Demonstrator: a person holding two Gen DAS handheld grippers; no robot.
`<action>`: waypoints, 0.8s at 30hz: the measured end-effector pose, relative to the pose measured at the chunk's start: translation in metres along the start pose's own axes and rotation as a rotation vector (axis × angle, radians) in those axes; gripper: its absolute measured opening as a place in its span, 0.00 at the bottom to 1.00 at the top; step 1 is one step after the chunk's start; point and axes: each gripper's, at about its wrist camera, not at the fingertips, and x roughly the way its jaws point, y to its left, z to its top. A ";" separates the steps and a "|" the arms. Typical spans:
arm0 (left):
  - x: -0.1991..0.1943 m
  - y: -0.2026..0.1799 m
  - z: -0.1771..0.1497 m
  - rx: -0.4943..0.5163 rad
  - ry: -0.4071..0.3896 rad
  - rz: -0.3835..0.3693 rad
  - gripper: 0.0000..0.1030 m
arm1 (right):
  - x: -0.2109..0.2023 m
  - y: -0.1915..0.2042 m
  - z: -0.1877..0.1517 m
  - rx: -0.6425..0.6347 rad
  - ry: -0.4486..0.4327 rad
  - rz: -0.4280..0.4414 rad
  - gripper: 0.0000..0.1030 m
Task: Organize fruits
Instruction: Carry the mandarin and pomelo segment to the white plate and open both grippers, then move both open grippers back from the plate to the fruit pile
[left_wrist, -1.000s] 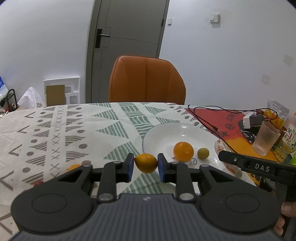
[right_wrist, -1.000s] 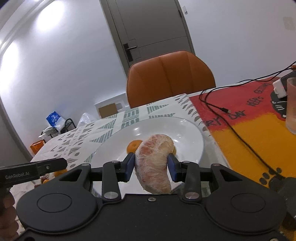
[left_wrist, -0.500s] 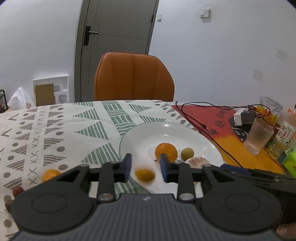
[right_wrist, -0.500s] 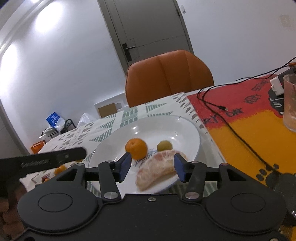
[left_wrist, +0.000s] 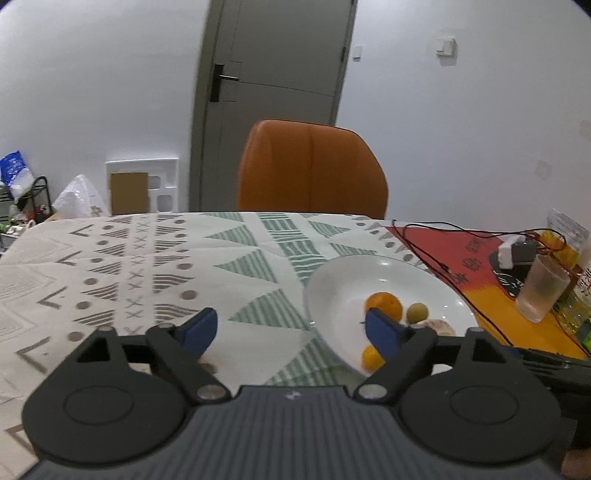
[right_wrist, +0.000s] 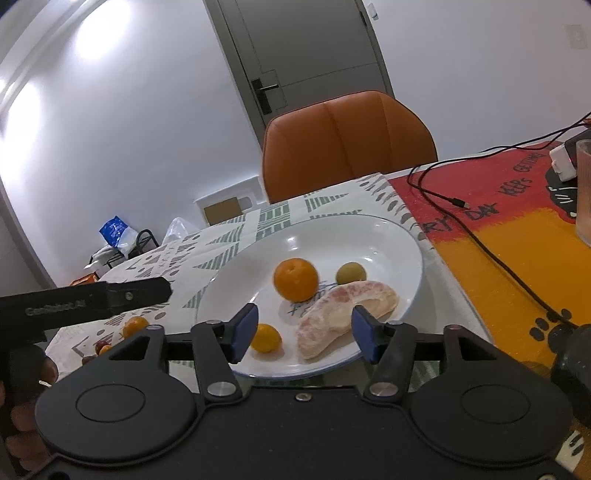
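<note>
- Our left gripper (left_wrist: 291, 330) stands wide open and holds nothing; it hangs over the tablecloth (left_wrist: 155, 266) just beside the near-left rim of the plate (left_wrist: 321, 291).
- Our right gripper (right_wrist: 303, 334) is open too, empty, above the plate's near edge.
- On the plate lie a mandarin (right_wrist: 295, 279), a small yellow citrus (right_wrist: 266, 338), a greenish round fruit (right_wrist: 351, 273) and a peeled pomelo segment (right_wrist: 343, 317) by the near-right rim.
- Another small orange fruit (right_wrist: 135, 326) and some dark red berries (right_wrist: 101, 346) lie off the plate, on the cloth near the table's left part.
- We judge these light and round, apt to roll: pinch across the widest part, gently. The berries look soft; squeeze least there.
</note>
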 end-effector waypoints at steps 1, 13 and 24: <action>-0.001 0.003 0.001 -0.002 0.003 0.006 0.85 | -0.001 0.003 0.000 -0.002 0.000 0.001 0.59; -0.026 0.032 -0.002 -0.046 -0.009 0.076 0.86 | -0.001 0.029 -0.003 -0.036 -0.021 0.023 0.82; -0.051 0.057 -0.009 -0.079 -0.029 0.126 0.86 | -0.007 0.052 -0.005 -0.060 -0.048 0.047 0.98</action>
